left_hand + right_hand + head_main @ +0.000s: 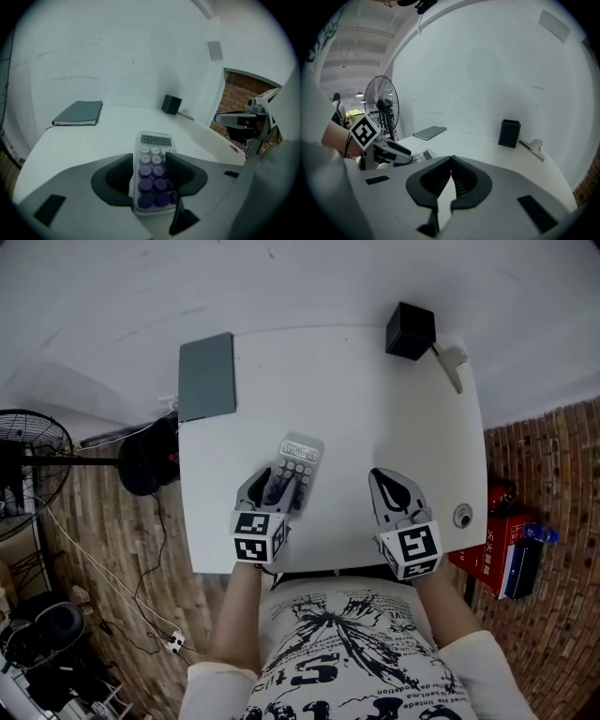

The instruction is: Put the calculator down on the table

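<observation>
The calculator (297, 463), pale with purple keys, lies flat on the white table (356, 399) near its front edge. My left gripper (276, 487) stands open around its lower half. In the left gripper view the calculator (154, 146) sits between the two dark pads, its display end sticking out beyond the left gripper (149, 157); the pads stand beside its edges without pressing. My right gripper (380, 476) rests to the right over bare table, shut with nothing in it. In its own view the tips of the right gripper (451, 160) meet.
A grey notebook (206, 376) lies at the table's far left corner. A black box (410, 331) and a metal clip (452, 363) sit at the far right corner. A round grommet (462, 516) is near the right edge. A fan (28, 465) stands on the floor left.
</observation>
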A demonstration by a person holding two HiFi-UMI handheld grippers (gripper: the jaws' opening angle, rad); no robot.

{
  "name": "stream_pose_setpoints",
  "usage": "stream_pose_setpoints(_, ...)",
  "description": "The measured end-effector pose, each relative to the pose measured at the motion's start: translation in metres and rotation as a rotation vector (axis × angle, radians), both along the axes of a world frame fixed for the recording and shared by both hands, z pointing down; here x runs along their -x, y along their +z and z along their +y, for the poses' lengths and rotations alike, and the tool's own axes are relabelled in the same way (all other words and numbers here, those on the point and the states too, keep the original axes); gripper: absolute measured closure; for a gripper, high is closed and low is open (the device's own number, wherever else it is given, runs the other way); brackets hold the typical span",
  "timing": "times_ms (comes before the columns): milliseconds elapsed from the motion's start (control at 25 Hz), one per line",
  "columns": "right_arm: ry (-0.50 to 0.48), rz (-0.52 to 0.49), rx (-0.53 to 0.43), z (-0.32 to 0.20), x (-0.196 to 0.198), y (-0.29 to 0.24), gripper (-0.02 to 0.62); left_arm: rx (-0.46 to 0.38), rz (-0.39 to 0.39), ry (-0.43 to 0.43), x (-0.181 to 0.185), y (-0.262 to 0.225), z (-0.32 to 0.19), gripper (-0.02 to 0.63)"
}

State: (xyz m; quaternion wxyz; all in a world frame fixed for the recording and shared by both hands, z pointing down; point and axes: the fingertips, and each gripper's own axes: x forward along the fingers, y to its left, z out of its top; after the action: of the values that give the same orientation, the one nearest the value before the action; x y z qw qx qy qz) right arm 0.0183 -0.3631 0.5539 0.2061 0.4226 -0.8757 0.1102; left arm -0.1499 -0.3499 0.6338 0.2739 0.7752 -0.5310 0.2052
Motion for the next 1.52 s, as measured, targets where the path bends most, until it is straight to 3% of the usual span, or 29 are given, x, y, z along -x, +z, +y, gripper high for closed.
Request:
stream_pose_setpoints(320, -0.016, -0.005, -0.044, 0.006, -0.001, -0.022, 0.581, -0.12, -0.017, 0.009, -0.002, -0.057, 0.002, 0.389)
stream_pose_setpoints(560, -0.015, -0.034, -0.115, 0.012, -0.001, -0.056, 0.58, -0.306, 0.007, 0.002, 0.005, -0.141, 0.012, 0.497)
stream_pose_setpoints(800, -0.003, -0.092, -0.185, 0.017, 0.001, -0.095, 0.581, -0.433, 0.0, 0.005, 0.012, -0.202, 0.034, 0.581)
stream_pose_setpoints(1160, -0.095, -0.054, -0.327, 0.03, 0.013, -0.139, 0.581, -0.514, -0.042, 0.084, -0.006, -0.235, 0.048, 0.592)
stream_pose_setpoints(1520, -0.084, -0.089, -0.313, 0.029, 0.011, -0.142, 0.583, -0.537, -0.047, 0.091, -0.008, -0.24, 0.048, 0.592)
